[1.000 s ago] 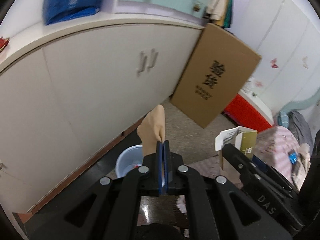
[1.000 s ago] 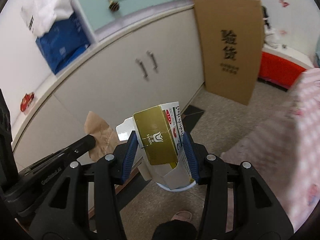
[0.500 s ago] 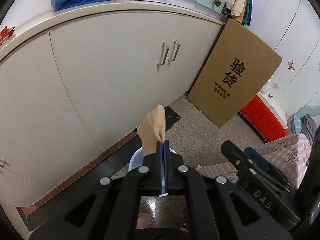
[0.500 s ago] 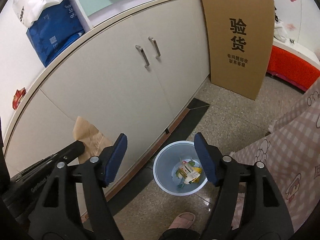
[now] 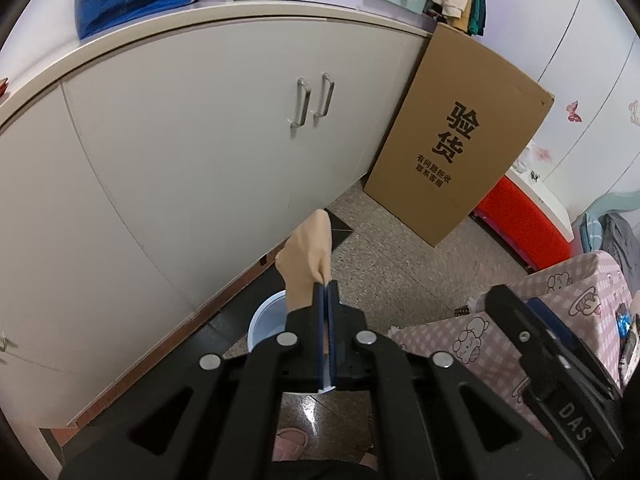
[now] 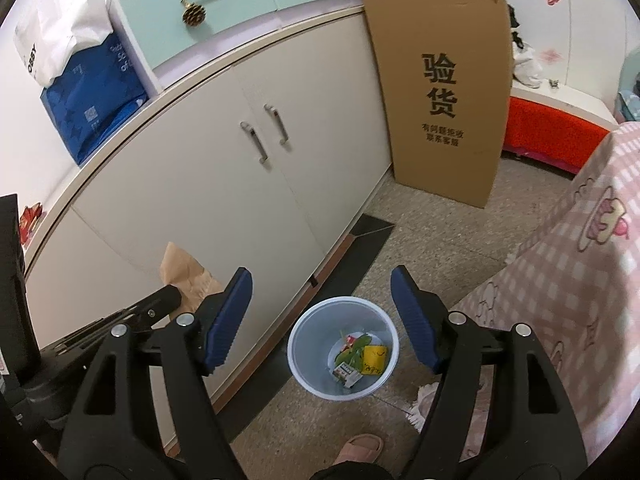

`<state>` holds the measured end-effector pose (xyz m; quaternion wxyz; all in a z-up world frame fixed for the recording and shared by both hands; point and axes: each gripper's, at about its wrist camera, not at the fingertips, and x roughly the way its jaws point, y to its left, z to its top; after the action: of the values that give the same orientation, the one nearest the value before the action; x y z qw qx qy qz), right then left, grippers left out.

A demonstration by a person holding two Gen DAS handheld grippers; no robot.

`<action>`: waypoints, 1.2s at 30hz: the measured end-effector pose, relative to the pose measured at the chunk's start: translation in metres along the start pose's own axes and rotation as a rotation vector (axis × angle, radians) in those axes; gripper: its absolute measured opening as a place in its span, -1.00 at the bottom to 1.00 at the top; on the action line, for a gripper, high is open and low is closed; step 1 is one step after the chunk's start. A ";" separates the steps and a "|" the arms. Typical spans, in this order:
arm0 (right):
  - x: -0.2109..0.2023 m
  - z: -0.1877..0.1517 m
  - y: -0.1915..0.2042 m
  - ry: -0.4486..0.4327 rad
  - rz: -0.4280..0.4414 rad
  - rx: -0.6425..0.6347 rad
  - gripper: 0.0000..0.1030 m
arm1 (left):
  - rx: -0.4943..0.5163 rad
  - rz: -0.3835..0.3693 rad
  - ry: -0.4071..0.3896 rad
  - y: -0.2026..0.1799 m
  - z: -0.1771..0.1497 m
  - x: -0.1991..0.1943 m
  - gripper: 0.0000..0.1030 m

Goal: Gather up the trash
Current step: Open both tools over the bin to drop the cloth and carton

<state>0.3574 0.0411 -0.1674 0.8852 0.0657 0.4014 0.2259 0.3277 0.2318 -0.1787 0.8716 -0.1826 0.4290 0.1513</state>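
Observation:
My left gripper is shut on a crumpled piece of brown paper, which sticks up past its blue pads. Under it, the pale blue bin shows partly on the floor. In the right wrist view, my right gripper stands open and empty above the same bin. Inside the bin lies trash: a small carton, a yellow wrapper and green scraps. The brown paper shows at the left, held beside the cupboard front.
A white cupboard with two metal handles runs along the left. A large cardboard sheet leans against it. A pink checked bedcover fills the right. A slippered foot stands near the bin, and a red box sits at the back.
The right gripper's jaws opened and the gold and white carton dropped out of them; it now lies in the bin. The left gripper moved a little nearer the bin, still holding the paper.

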 end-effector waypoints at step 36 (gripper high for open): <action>-0.039 0.003 -0.031 -0.050 -0.023 0.068 0.41 | 0.031 0.018 0.000 -0.035 0.007 -0.007 0.12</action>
<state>0.3477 -0.0041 -0.1483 0.8948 0.0965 0.3873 0.2002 0.3431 0.2032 -0.1626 0.8729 -0.1653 0.4330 0.1524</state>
